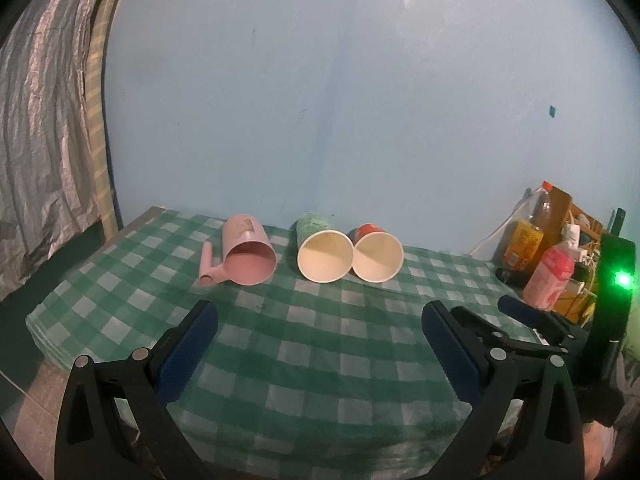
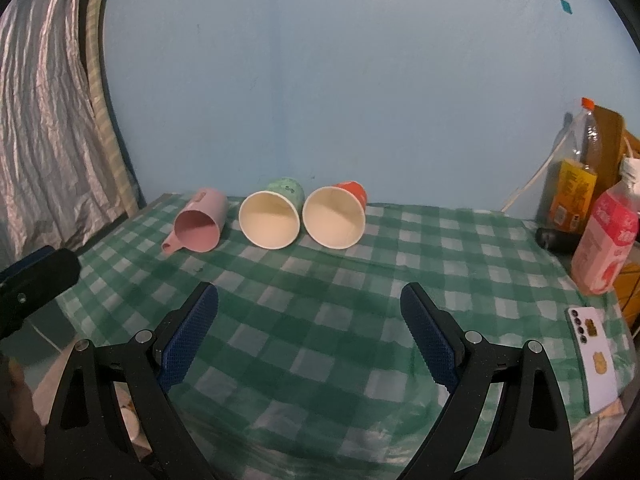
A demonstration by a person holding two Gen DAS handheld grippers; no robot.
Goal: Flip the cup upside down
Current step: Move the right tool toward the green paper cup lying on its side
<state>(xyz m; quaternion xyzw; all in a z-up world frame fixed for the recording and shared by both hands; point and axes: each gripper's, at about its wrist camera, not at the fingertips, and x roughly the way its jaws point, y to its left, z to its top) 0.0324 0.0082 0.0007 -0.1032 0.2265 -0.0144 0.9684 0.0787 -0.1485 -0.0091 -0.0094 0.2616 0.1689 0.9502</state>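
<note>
Nothing is grasped yet: the left gripper (image 1: 320, 316) and right gripper (image 2: 310, 300) both hover with jaws apart above the table's (image 2: 320, 320) near edge, while the pink cup (image 2: 199, 222), green paper cup (image 2: 272, 216) and red paper cup (image 2: 336, 216) lie on their sides along its far edge, so I judge the next move is reaching to one cup.

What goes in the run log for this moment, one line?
stage: pre-grasp | left gripper: open, empty | right gripper: open, empty | pink cup, green cup, red cup: on sides, mouths toward cameras | flipped: none
</note>
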